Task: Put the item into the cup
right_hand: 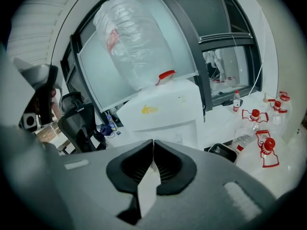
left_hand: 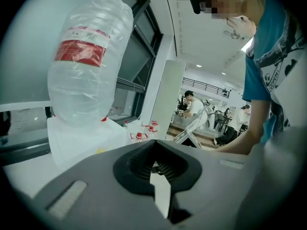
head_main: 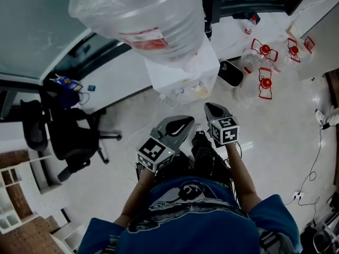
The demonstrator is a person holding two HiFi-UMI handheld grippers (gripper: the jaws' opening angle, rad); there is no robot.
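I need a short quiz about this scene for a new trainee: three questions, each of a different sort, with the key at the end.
1. True or false: the left gripper holds a cup between its jaws.
2. Which colour is the label on the large water bottle? A) green B) red C) yellow
3. Fill in the missing word: in the head view, the black office chair stands at the ___ side of the picture.

Key: 1 false, its jaws are together with nothing between them; 2 B; 3 left.
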